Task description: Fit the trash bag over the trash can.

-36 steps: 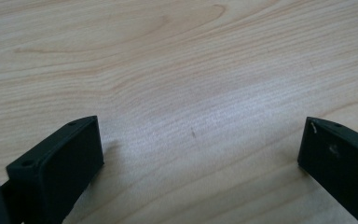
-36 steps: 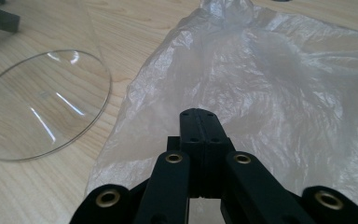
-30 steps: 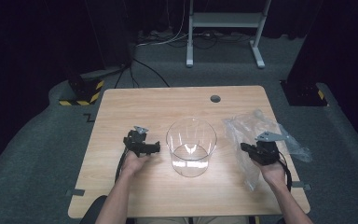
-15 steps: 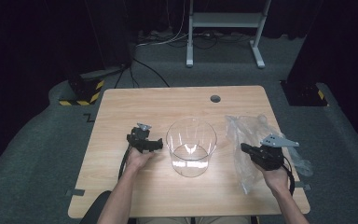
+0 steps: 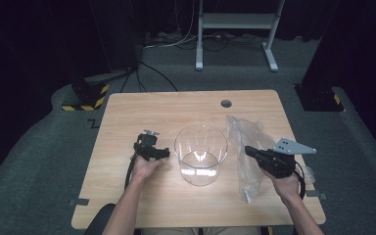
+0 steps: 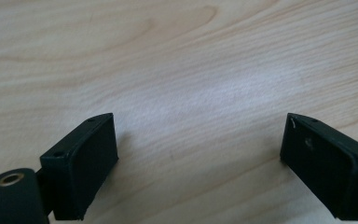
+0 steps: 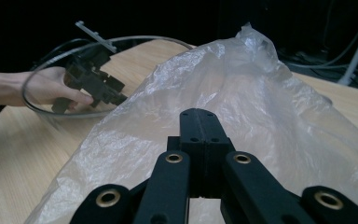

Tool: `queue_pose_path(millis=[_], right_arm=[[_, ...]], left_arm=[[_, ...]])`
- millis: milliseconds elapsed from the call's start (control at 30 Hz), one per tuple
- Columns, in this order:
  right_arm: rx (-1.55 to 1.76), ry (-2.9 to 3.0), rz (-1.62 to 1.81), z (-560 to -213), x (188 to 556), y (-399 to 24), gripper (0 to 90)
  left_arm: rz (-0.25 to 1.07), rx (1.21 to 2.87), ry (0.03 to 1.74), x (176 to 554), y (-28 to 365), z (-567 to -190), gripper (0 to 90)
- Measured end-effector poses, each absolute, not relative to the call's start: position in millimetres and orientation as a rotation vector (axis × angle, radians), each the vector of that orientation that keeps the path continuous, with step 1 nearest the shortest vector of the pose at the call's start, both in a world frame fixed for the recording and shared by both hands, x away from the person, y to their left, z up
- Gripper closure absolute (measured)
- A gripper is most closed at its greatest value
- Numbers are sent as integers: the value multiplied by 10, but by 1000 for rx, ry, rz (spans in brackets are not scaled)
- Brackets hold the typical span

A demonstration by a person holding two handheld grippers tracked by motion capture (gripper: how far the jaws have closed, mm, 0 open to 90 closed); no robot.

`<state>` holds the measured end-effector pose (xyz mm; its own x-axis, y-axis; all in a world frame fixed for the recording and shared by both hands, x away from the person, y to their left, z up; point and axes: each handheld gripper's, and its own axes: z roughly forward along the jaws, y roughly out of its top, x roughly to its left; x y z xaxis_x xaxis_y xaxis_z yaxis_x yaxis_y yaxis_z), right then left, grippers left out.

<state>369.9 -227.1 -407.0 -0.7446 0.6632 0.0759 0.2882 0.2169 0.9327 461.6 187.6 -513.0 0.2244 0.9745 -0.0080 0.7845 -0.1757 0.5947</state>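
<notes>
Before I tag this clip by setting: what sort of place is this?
Probably a lab or recording studio, not a home: a lone wooden table on grey carpet, black curtains all round, loose cables on the floor and hazard-striped tape.

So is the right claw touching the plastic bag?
Touching. In the right gripper view the right claw is shut with the plastic bag bunched up and lifted around its tips.
</notes>
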Motion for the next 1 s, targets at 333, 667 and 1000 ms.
queue_pose_path(millis=[333, 667, 1000], right_arm=[[746, 2195, 1639, -3917, 3802, -1972, 900], [609, 2351, 1623, -3903, 3900, -1531, 899], [510, 2479, 1553, -3945, 3918, -1270, 899]], left_arm=[[346, 2016, 1634, 4456, 2030, -4894, 148], [353, 1828, 1379, 4074, 2027, -4372, 153], [326, 1721, 1366, 3970, 2190, -4292, 164]])
